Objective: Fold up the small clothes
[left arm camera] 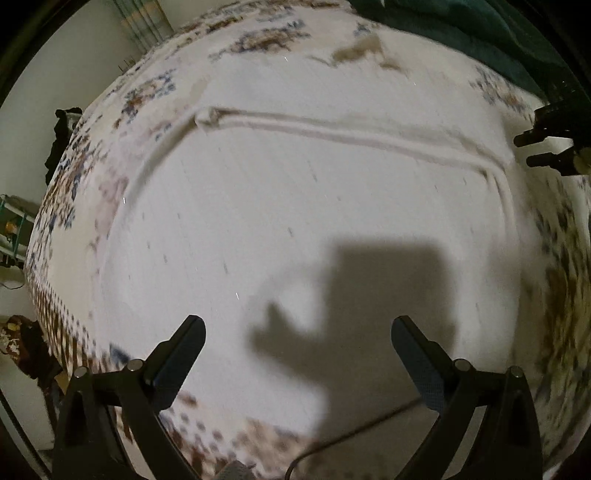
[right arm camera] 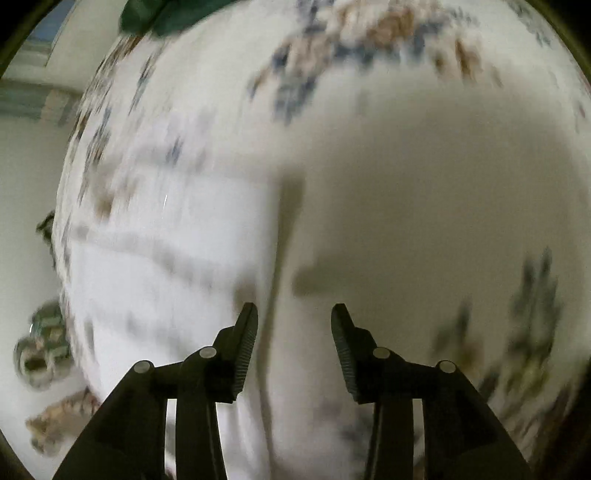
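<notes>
A white garment (left arm camera: 295, 206) with small grey flecks lies flat on a floral-patterned bedspread (left arm camera: 258, 48). A hem or seam band (left arm camera: 332, 131) runs across its far part. My left gripper (left arm camera: 297, 328) is open and empty, hovering above the garment's near part and casting a shadow on it. My right gripper (left arm camera: 535, 149) shows at the right edge of the left wrist view, next to the garment's far right corner. In the blurred right wrist view my right gripper (right arm camera: 293, 314) is open and empty above the garment's right edge (right arm camera: 273, 258); the garment (right arm camera: 166, 277) lies to its left.
A dark green cloth (left arm camera: 480, 33) lies at the far right of the bed, also seen in the right wrist view (right arm camera: 159, 14). The bed edge drops off to the left, with dark items (left arm camera: 61, 140) and clutter (right arm camera: 40, 354) beyond it.
</notes>
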Action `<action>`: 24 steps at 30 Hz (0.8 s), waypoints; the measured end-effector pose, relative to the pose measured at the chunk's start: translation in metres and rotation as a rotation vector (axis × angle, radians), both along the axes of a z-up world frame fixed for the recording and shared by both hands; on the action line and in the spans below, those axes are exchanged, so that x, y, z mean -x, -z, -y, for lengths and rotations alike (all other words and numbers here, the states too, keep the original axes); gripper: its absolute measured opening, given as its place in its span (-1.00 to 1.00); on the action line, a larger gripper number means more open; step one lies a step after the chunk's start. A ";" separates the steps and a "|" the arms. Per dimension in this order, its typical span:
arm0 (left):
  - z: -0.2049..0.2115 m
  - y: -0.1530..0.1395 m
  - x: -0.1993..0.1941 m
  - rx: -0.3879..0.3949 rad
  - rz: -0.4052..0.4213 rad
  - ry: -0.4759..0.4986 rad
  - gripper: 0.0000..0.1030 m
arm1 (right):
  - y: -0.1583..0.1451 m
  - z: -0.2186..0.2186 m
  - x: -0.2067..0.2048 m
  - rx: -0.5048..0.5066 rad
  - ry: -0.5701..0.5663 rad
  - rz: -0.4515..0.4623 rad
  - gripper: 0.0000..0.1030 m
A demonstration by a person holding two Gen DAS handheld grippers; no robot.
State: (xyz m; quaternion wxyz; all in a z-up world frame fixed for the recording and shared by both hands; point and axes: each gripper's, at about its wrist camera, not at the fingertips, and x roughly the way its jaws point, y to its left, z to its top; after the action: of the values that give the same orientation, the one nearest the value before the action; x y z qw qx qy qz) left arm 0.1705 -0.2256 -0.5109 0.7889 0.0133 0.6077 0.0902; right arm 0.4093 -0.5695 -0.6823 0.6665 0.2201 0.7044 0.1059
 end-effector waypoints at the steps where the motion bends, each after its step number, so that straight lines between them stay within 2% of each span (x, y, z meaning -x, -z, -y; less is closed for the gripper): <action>1: 0.005 0.002 0.006 0.005 -0.014 0.003 1.00 | 0.006 -0.008 0.014 -0.028 -0.018 -0.026 -0.15; 5: 0.027 0.012 0.022 0.028 -0.064 0.000 1.00 | 0.036 -0.036 0.036 -0.099 -0.025 -0.032 -0.16; 6: 0.031 0.014 0.024 0.032 -0.070 0.004 1.00 | 0.037 -0.036 0.039 -0.068 -0.010 0.010 -0.62; 7: 0.036 0.015 0.025 0.033 -0.076 0.008 1.00 | 0.037 -0.034 0.041 -0.049 0.009 0.021 -0.86; 9: 0.046 0.015 0.029 0.038 -0.077 0.017 1.00 | 0.037 -0.027 0.049 -0.031 0.048 0.024 -0.88; 10: 0.051 0.014 0.031 0.048 -0.074 0.027 1.00 | 0.036 -0.023 0.053 -0.006 0.044 0.025 -0.89; 12: 0.062 0.016 0.034 0.058 -0.076 0.055 1.00 | 0.037 -0.020 0.059 -0.017 0.032 0.007 -0.89; 15: 0.085 0.025 0.040 0.077 -0.098 0.138 1.00 | 0.030 -0.012 0.051 -0.123 -0.022 -0.046 -0.82; 17: 0.105 0.034 0.045 0.085 -0.111 0.210 1.00 | 0.024 -0.010 0.042 -0.146 -0.032 -0.066 -0.62; 19: 0.121 0.043 0.048 0.082 -0.122 0.260 1.00 | 0.012 0.011 0.038 -0.166 -0.026 -0.076 -0.12; 21: 0.136 0.055 0.050 0.085 -0.130 0.298 1.00 | 0.004 0.036 0.033 -0.209 0.015 -0.087 0.00; 23: 0.148 0.066 0.049 0.099 -0.138 0.327 0.97 | 0.001 0.062 0.024 -0.224 0.058 -0.096 0.00; 24: 0.153 0.070 0.048 0.109 -0.132 0.342 0.76 | 0.003 0.073 0.018 -0.229 0.076 -0.095 0.01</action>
State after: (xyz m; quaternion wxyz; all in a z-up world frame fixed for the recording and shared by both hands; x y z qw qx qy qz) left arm 0.1229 -0.3789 -0.5805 0.7508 0.0797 0.6509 -0.0791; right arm 0.3913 -0.6422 -0.6852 0.6063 0.3260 0.7097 0.1498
